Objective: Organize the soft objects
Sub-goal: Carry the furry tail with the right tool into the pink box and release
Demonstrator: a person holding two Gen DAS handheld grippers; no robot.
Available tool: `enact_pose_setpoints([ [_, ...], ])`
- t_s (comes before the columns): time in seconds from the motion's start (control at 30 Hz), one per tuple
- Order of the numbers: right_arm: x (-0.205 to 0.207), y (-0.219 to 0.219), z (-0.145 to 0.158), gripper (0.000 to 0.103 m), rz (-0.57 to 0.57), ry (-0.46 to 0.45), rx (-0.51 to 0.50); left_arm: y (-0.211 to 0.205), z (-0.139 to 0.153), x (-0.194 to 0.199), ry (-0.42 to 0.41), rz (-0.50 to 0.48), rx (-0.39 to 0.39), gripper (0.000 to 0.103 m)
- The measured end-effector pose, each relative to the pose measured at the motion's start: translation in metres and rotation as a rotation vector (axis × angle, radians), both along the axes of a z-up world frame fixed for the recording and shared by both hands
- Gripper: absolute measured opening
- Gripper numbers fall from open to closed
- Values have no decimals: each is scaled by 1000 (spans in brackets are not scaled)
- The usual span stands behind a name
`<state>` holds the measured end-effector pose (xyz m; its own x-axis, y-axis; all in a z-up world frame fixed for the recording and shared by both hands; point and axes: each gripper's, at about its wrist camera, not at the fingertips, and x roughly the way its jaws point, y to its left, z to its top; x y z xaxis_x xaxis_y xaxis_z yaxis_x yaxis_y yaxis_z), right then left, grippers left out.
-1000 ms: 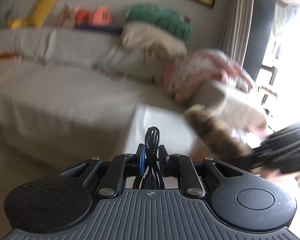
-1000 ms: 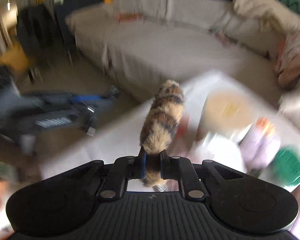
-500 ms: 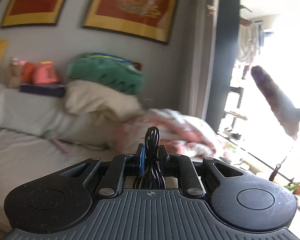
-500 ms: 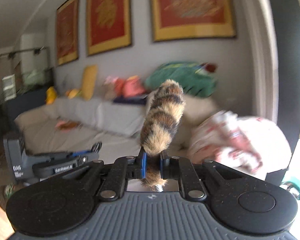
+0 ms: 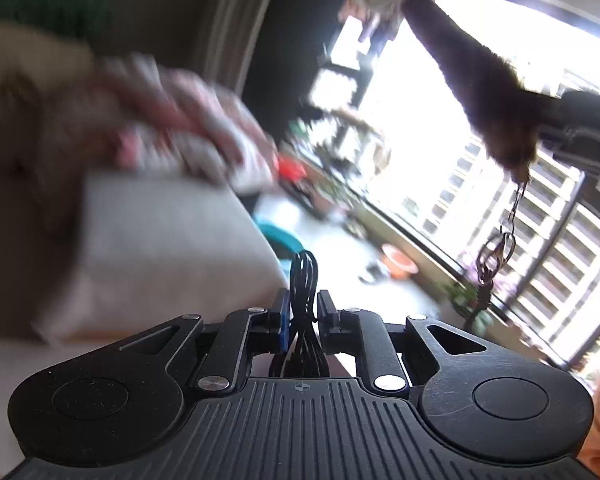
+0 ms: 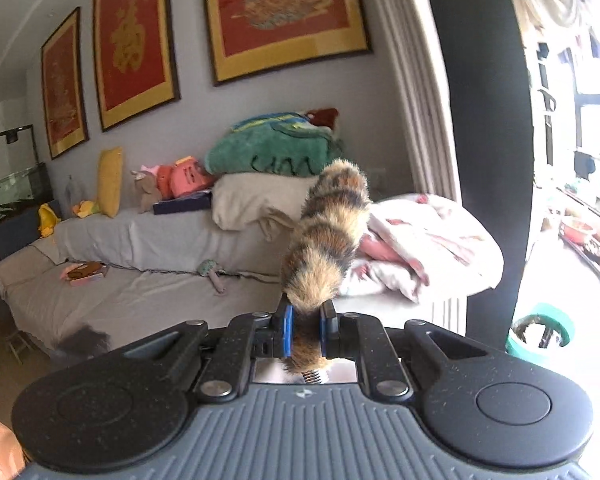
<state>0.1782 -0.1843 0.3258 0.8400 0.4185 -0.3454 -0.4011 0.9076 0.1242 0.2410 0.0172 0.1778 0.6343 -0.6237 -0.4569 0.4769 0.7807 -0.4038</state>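
Right tool (image 6: 304, 330) clamping furry tail (image 6: 326, 240).

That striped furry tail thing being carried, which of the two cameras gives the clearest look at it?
The right wrist view: the furry tail stands sharp and well lit, its orange and dark bands clear, clamped in the right gripper. The left wrist view shows it only as a dark backlit shape against the window, though its dangling keychain appears there.

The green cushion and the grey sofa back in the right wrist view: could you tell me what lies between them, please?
A beige pillow lies between them: the green cushion rests on it, and it sits on the grey sofa back.
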Motion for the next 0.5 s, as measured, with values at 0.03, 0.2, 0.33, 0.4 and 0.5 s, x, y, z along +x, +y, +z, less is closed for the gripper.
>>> enact_pose_setpoints([
  [0.03,-1,-7,-8,12,-9,7,-4,-9,-14,4,50,-14,-4,17],
  [0.2,14,-17,-77,21,-21,147,-46,-15,-49,4,74,51,27,18],
  [0.33,29,-18,-144,43,-16,335,-115,7,-34,-13,10,63,29,18],
  [0.4,28,-20,-165,43,-9,374,-138,23,-23,-30,-36,92,31,18],
  [0.5,18,-21,-181,47,-20,388,-157,54,-17,-63,-79,148,29,18],
])
